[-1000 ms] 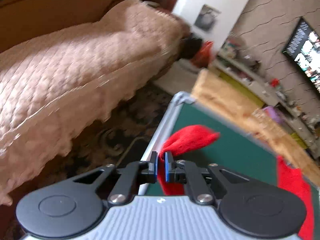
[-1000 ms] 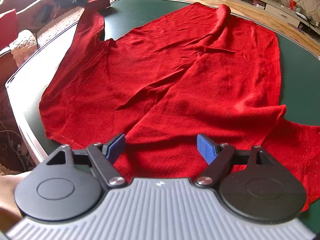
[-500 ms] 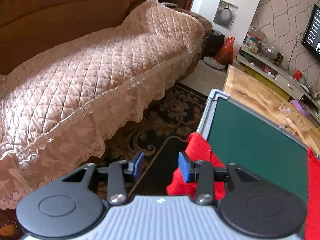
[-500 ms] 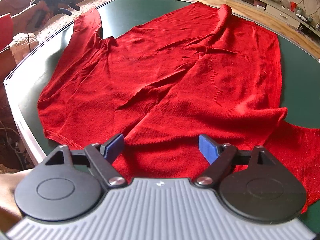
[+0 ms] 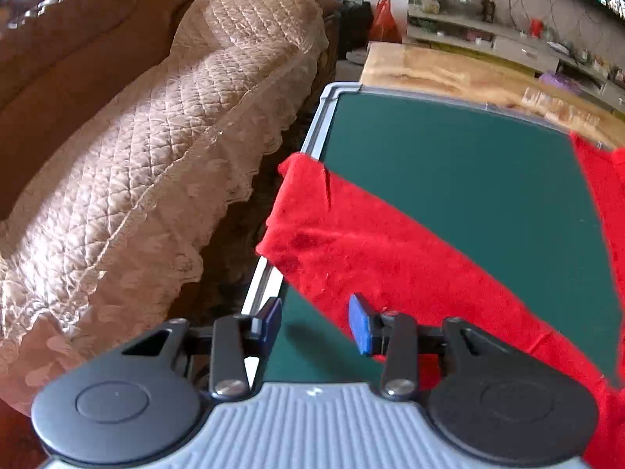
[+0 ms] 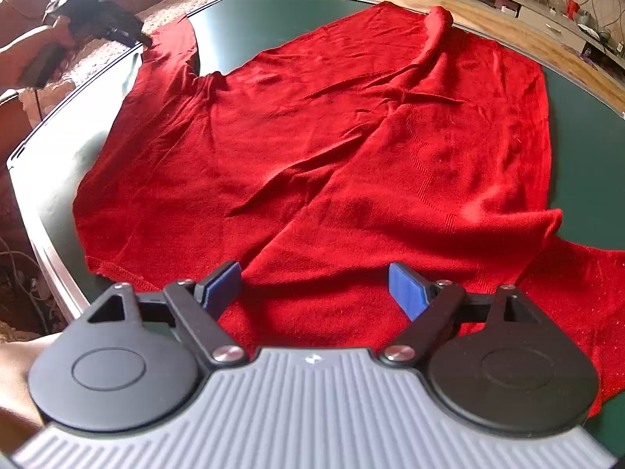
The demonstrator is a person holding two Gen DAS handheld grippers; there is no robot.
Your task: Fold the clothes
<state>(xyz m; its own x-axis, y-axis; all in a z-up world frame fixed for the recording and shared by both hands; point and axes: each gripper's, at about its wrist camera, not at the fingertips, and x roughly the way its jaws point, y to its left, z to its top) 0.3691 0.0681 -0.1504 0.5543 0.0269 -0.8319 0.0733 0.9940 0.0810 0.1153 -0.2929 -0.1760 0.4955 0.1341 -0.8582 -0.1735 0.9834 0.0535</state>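
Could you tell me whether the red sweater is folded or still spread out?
Spread out: the red sweater lies flat, wrinkled, across the green table, both sleeves extended.

Bare green surface beyond the red sleeve lies open; the draped sofa crowds its left edge.

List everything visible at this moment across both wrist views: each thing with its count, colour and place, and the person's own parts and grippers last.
sweater: one, red, spread flat on the table, wrinkled.
sleeve: one, red, its cuff hanging over the table's left edge.
table: one, dark green top with a silver rim.
sofa cover: one, beige quilted, over a brown sofa left of the table.
wooden table: one, light wood, beyond the green table.
TV shelf: one, pale, cluttered, along the far wall.
left gripper: one, black with blue pads, open; its jaws have just been opening, nothing between them.
right gripper: one, open above the sweater's hem.
hand: one, holding the left gripper.
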